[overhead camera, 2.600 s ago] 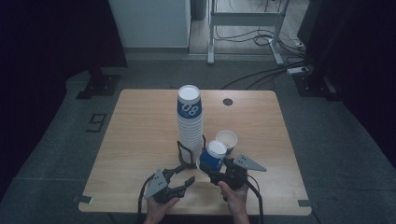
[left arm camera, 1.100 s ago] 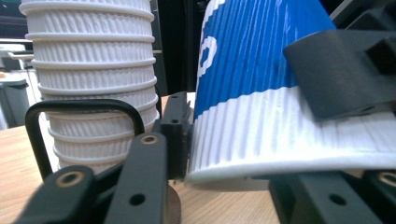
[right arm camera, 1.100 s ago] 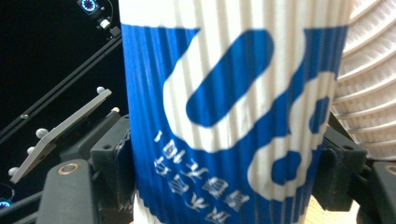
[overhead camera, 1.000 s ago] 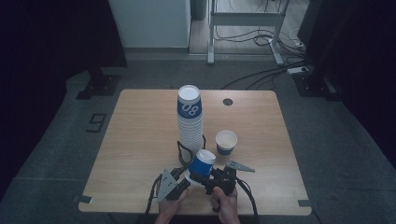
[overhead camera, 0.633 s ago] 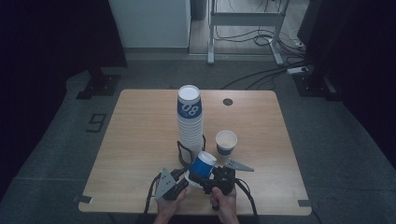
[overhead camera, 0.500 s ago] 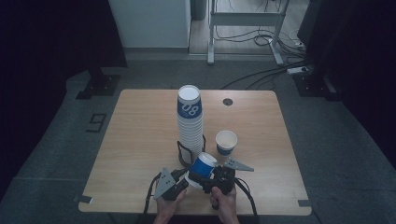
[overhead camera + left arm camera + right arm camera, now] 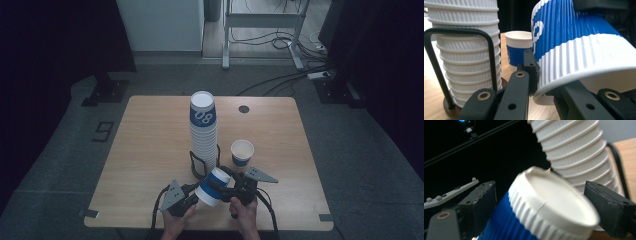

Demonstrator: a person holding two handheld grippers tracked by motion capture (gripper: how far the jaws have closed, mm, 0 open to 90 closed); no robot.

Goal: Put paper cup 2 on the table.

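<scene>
A blue-and-white ribbed paper cup (image 7: 212, 187) lies tilted between both grippers above the table's front edge. My left gripper (image 7: 197, 196) is shut on its rim, and the left gripper view shows the rim (image 7: 564, 82) pinched between the black jaws. My right gripper (image 7: 223, 189) straddles the cup's base (image 7: 549, 202). Its jaws have just been opening, and its pads (image 7: 477, 200) stand clear of the cup on either side. A single upright cup (image 7: 242, 152) stands on the table just behind.
A tall stack of cups (image 7: 203, 135) rises from a black wire holder (image 7: 196, 167) right behind the grippers, close to both (image 7: 466, 50) (image 7: 576, 152). The wooden table (image 7: 145, 150) has a small cable hole (image 7: 243, 109) at the back. Dark floor surrounds it.
Since the earliest frame the right gripper brought the cup from beside the standing cup leftward to the left gripper, which now has its rim. Over the last second both hands stayed nearly still.
</scene>
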